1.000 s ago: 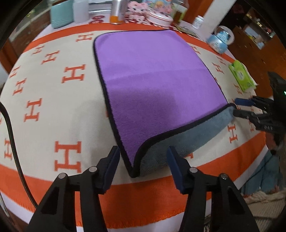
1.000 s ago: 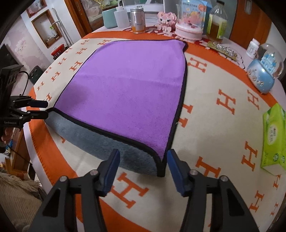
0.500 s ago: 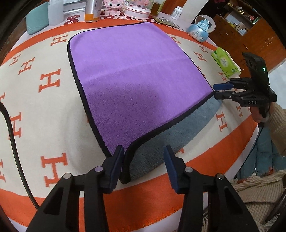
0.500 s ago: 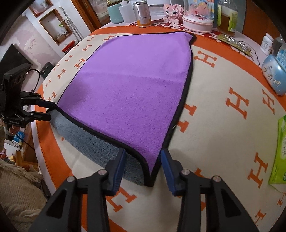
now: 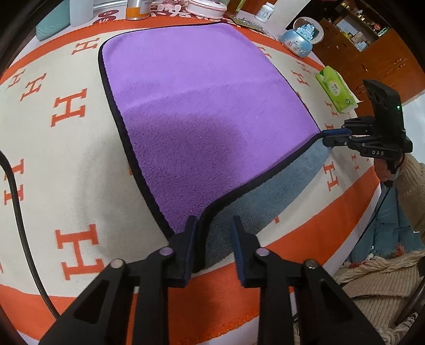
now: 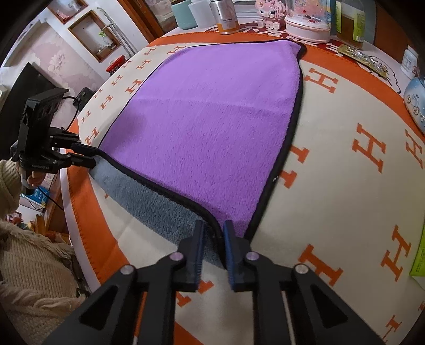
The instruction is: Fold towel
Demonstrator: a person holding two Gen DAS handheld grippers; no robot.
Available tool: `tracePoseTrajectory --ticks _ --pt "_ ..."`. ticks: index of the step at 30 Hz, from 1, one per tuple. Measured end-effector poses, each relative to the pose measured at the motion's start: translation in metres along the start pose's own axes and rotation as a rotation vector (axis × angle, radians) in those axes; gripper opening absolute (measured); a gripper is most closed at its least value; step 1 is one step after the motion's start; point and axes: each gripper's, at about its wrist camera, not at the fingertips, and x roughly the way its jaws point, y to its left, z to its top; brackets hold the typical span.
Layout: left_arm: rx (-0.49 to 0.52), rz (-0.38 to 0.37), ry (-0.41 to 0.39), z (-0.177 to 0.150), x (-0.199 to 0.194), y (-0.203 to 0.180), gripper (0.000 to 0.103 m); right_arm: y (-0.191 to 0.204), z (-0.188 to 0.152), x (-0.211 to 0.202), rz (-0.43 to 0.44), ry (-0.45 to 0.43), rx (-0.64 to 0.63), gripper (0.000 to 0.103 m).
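A purple towel (image 5: 202,111) with a black hem and grey underside lies on the orange and cream tablecloth; it also shows in the right wrist view (image 6: 212,127). Its near edge is raised, showing the grey underside (image 5: 265,191). My left gripper (image 5: 215,225) straddles the near left corner, jaws still apart around the hem. My right gripper (image 6: 213,231) has its jaws nearly closed on the near right corner. Each gripper shows in the other's view, the right one (image 5: 334,136) and the left one (image 6: 85,156), at the towel's corners.
Bottles, jars and a pink box (image 6: 308,24) line the table's far edge. A blue snow globe (image 5: 300,39) and a green tissue pack (image 5: 336,90) sit to the right. A black cable (image 5: 16,199) runs along the left. The table edge is close below both grippers.
Both grippers moved forward onto the towel's near corners and narrowed their jaws. The near edge has lifted, showing more grey underside.
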Motion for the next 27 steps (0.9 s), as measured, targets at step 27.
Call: tracePoseTrajectory --ticks 27 --pt "-0.047 0.368 -0.277 0.064 -0.092 -0.027 0.005 0.028 0.077 -0.075 -0.329 -0.333 0.066 0.005"
